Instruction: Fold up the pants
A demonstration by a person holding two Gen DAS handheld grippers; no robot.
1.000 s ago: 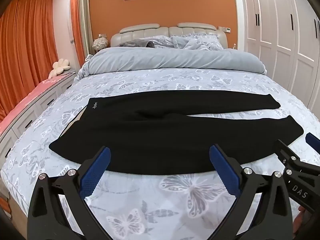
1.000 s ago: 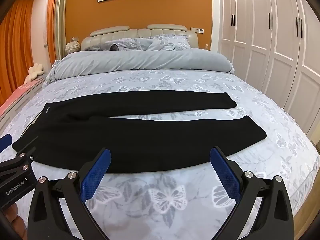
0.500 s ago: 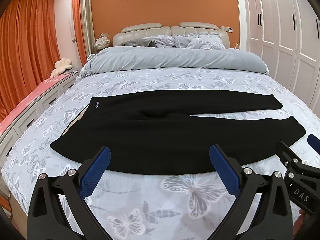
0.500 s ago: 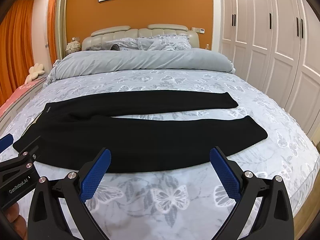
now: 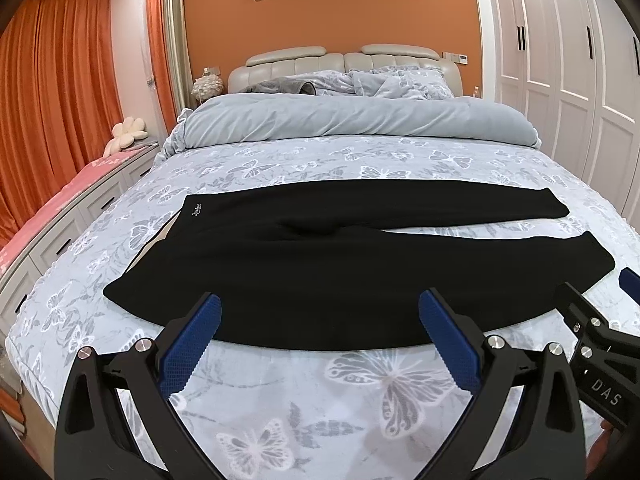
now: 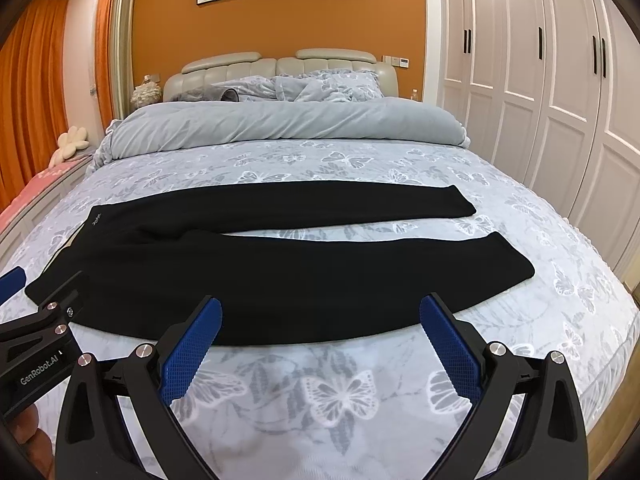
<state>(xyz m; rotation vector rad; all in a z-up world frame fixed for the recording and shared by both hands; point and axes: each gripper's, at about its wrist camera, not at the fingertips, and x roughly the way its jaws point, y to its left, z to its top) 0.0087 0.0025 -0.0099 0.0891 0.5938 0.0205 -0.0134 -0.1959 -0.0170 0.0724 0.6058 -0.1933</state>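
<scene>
Black pants point(image 5: 320, 264) lie flat across the bed, waistband to the left and both legs spread out to the right. The same pants point(image 6: 260, 264) fill the middle of the right wrist view. My left gripper point(image 5: 320, 340) hovers open over the near edge of the pants, nothing between its blue pads. My right gripper point(image 6: 320, 340) is open too, just short of the near leg's edge. The right gripper point(image 5: 624, 284) also shows at the right edge of the left wrist view, and the left gripper point(image 6: 24, 292) at the left edge of the right wrist view.
The bed point(image 5: 360, 420) has a butterfly-print cover. A grey duvet point(image 5: 352, 120) is rolled up toward the headboard, with pillows point(image 5: 396, 84) behind. A drawer bench point(image 5: 60, 224) with pink top runs along the left. White wardrobe doors point(image 6: 560, 100) stand at the right.
Both grippers have shifted slightly forward and to the left over the bed. The pants lie as before, and both grippers stay open.
</scene>
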